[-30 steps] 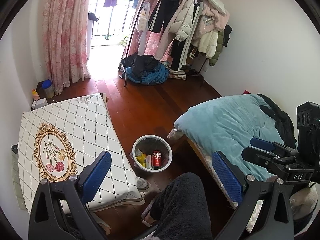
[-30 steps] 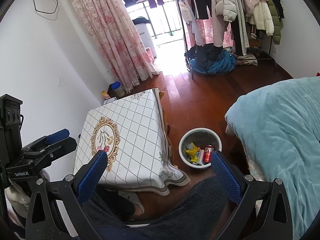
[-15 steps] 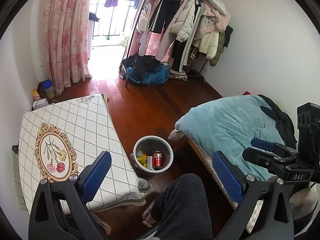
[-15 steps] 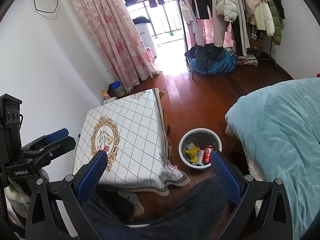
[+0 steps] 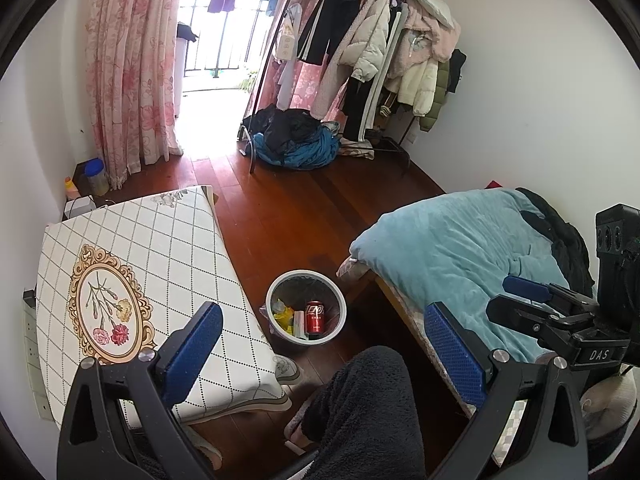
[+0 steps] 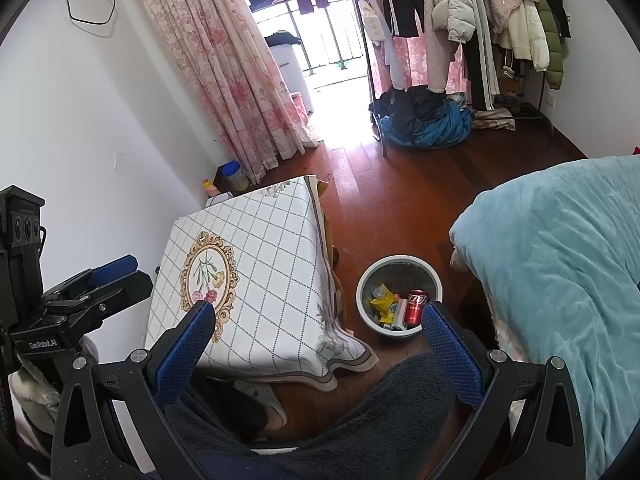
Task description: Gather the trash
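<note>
Left wrist view
Left gripper [image 5: 322, 326]: spread wide, holding nothing, touching nothing.
Bin [image 5: 340, 308]: one white round bin on the floor [image 5: 288, 216], below and between the two fingers, between the desk [image 5: 168, 248] and the bed [image 5: 452, 248].
Bin contents: one red can [image 5: 314, 316] standing upright, yellow wrappers [image 5: 283, 314] beside it, one pale carton.
Right gripper [image 5: 560, 312]: seen at the right edge over the bed; opening unclear here.

Right wrist view
Right gripper [image 6: 318, 326]: spread wide, empty, held above the person's lap.
Bin [image 6: 400, 261]: just beside the right finger [image 6: 452, 356], which overlaps its near rim.
Can [image 6: 415, 306]: one, leaning against the bin wall.
Left gripper [image 6: 100, 280]: at the left edge, near the wall.
</note>
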### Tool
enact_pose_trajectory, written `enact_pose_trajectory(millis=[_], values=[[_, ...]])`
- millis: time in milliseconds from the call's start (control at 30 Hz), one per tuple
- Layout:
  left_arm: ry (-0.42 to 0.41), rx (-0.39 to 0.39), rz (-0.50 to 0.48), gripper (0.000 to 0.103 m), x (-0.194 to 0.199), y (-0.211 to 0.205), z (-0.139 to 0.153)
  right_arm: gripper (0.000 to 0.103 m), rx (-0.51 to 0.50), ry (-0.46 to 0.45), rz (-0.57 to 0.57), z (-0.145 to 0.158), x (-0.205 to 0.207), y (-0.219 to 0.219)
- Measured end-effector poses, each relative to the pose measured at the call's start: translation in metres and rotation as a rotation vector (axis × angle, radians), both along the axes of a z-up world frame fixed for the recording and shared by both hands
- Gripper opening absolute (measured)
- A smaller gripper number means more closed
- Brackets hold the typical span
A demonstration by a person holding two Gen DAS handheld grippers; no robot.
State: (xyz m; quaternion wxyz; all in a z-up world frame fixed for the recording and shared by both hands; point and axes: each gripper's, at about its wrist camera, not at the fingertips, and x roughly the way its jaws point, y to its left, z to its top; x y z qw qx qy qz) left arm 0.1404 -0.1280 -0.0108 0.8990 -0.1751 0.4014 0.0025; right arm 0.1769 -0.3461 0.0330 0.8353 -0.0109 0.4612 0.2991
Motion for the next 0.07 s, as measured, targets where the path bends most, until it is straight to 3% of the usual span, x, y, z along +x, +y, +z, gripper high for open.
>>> enact_pose_trajectory(millis=[67], values=[[-0.002, -0.005, -0.005, 0.103, -0.0001, -0.0003, -0.0014, 0.103, -0.001, 0.0, -0.001, -0.0006, 0.0003, -0.0002]])
